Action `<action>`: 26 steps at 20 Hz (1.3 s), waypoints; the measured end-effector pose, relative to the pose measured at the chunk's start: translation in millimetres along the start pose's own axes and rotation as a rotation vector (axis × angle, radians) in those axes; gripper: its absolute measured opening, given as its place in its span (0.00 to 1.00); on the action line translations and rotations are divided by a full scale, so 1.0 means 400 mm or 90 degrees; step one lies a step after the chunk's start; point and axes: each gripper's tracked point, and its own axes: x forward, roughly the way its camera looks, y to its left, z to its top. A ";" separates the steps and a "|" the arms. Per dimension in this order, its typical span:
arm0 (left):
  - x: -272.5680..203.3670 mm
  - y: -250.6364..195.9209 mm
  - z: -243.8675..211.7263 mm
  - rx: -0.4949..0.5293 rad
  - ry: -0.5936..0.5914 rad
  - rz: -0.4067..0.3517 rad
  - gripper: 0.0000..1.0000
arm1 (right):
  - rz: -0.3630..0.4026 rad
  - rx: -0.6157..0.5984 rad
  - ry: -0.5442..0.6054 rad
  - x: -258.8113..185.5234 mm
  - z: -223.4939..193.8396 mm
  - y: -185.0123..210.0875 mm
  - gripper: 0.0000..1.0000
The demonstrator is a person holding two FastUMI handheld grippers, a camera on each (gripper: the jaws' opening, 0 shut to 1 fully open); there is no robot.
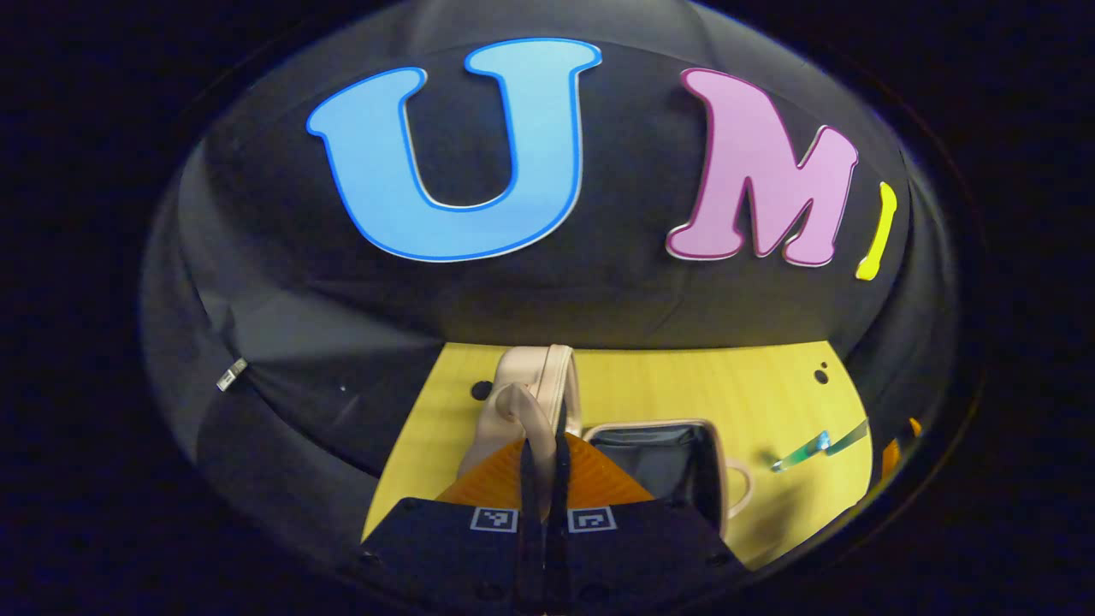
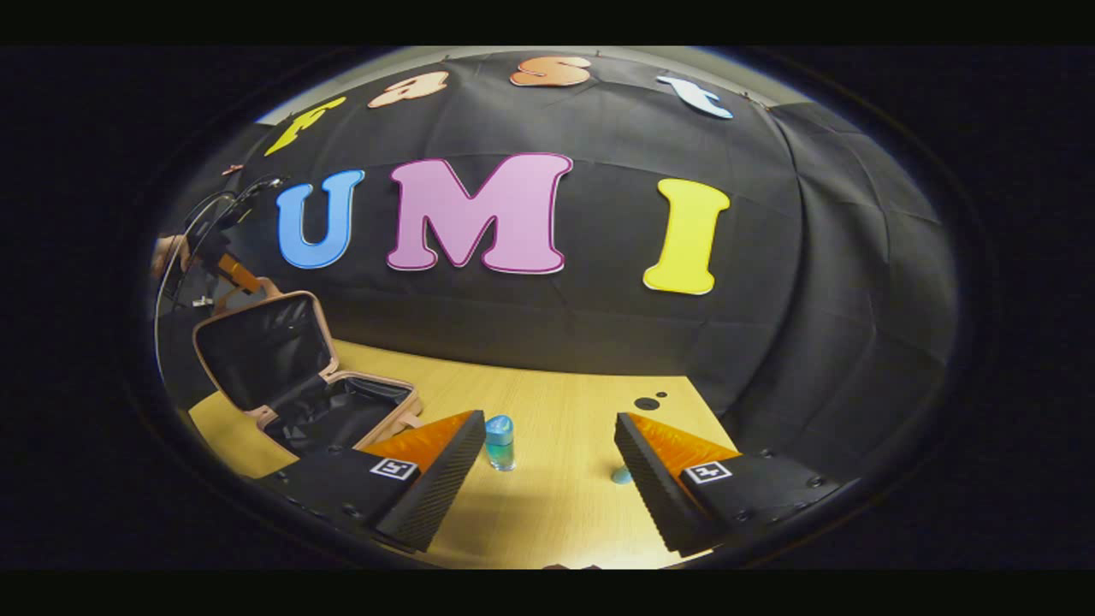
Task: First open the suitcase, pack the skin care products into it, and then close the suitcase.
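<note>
Suitcase [image 2: 342, 419]: found open near the desk's [image 2: 556, 513] left edge, with dark-lined base [image 2: 355, 411] flat on the wood and lid [image 2: 261, 351] raised upright at the base's far side. Saw left gripper [image 1: 544, 453] up at the lid's top rim, clenched: both fingers [image 1: 523, 479] drawn close together, pressed on the rim, seen edge-on in the left gripper view. Noted the pale handle just beside those fingers and the open base just right of them. Made out, in the right gripper view, a hand [image 2: 167, 252] behind that gripper, above the lid.

Found right gripper [image 2: 543, 445] released, fingers [image 2: 436, 479] spread wide above the desk's near edge, touching nothing. Spotted a small blue bottle [image 2: 500, 442] upright on the desk between those fingers, close to the left-hand one but apart from it, and well apart from the base. Noticed a small pale blue thing [image 2: 622, 476] on the wood just beside the right-hand finger, partly hidden by it; could not tell what kind. Saw a dark round hole [image 2: 646, 403] in the desk near the far right corner.
</note>
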 end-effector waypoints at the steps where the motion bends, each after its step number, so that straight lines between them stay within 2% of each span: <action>1: 0.029 0.077 -0.018 0.029 -0.010 0.035 0.07 | -0.004 0.004 0.007 0.008 -0.001 -0.002 0.96; 3: 0.086 0.220 -0.076 0.064 -0.008 0.088 0.06 | -0.019 0.016 0.018 0.008 0.000 -0.013 0.96; 5: 0.166 0.292 -0.149 0.056 0.012 0.106 0.06 | -0.042 0.015 0.028 0.015 -0.007 -0.024 0.96; 7: 0.257 0.326 -0.227 0.045 0.044 0.117 0.06 | -0.046 0.033 0.053 0.019 -0.027 -0.022 0.96; 11: 0.420 0.382 -0.378 -0.008 0.083 0.114 0.06 | -0.093 0.040 0.078 0.022 -0.062 -0.040 0.97; 13: 0.457 0.387 -0.427 -0.016 0.101 0.121 0.07 | -0.110 0.037 0.084 0.025 -0.080 -0.053 0.97; 14: 0.470 0.393 -0.437 -0.012 0.099 0.128 0.07 | -0.116 0.039 0.088 0.024 -0.091 -0.056 1.00; 16: 0.479 0.419 -0.446 0.006 0.096 0.162 0.10 | -0.129 0.059 0.097 0.029 -0.110 -0.058 0.96; 17: 0.468 0.441 -0.448 0.018 0.101 0.198 0.14 | -0.133 0.070 0.104 0.035 -0.120 -0.058 0.96; 18: 0.464 0.448 -0.436 0.024 0.089 0.213 0.24 | -0.136 0.079 0.107 0.037 -0.126 -0.059 0.96; 19: 0.458 0.443 -0.411 0.026 0.064 0.214 0.24 | -0.140 0.081 0.103 0.039 -0.121 -0.063 0.96; 21: 0.423 0.421 -0.333 0.039 0.001 0.209 0.43 | -0.148 0.078 0.085 0.044 -0.101 -0.082 1.00; 22: 0.389 0.401 -0.290 0.044 -0.031 0.195 0.70 | -0.153 0.074 0.076 0.046 -0.093 -0.092 0.97; 23: 0.350 0.365 -0.241 0.046 -0.065 0.177 0.83 | -0.157 0.071 0.067 0.049 -0.083 -0.104 0.96; 26: 0.195 0.189 -0.116 0.027 -0.187 0.097 0.95 | -0.168 0.071 0.045 0.045 -0.064 -0.132 0.96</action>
